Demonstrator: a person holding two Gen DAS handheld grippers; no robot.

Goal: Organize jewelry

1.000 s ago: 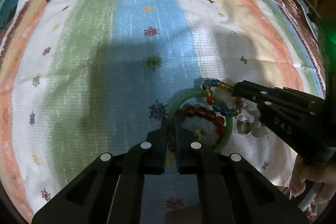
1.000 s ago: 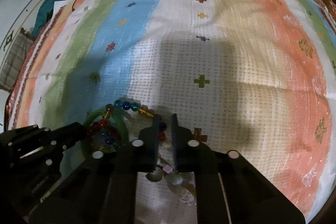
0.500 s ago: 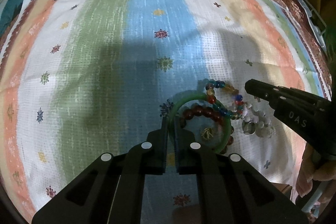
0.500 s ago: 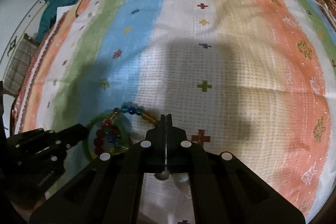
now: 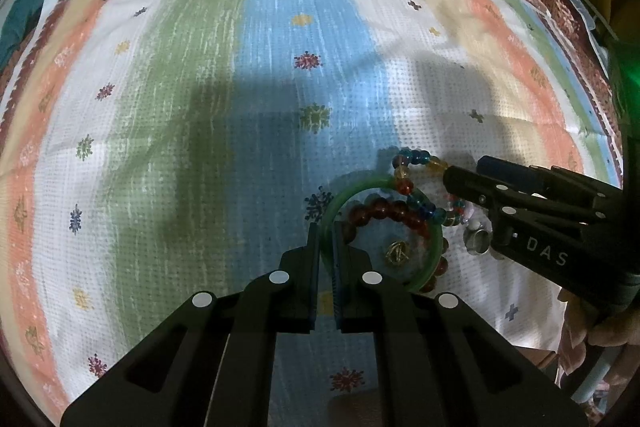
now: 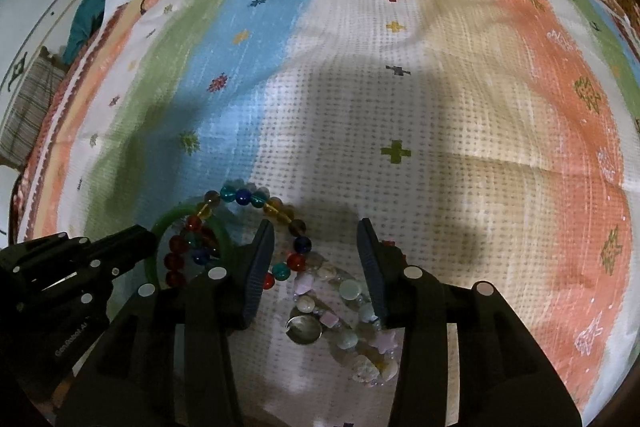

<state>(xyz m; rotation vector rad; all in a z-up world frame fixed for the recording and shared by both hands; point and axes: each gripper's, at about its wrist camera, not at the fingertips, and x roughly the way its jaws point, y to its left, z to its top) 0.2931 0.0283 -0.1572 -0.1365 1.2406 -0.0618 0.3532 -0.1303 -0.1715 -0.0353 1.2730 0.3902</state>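
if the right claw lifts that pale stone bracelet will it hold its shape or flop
The pale stone bracelet will probably flop: it lies in a loose, uneven loop of separate strung stones. Its irregular chunks should give the pads some bite, though smooth faces may slip. It touches the coloured bead bracelet, so that one might drag along.

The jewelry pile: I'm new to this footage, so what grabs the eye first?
A green bangle clamped at its rim by the left gripper, with red and multicoloured bead bracelets heaped across it on the striped cloth. Beside them, the right gripper is opening over a pale stone bracelet.
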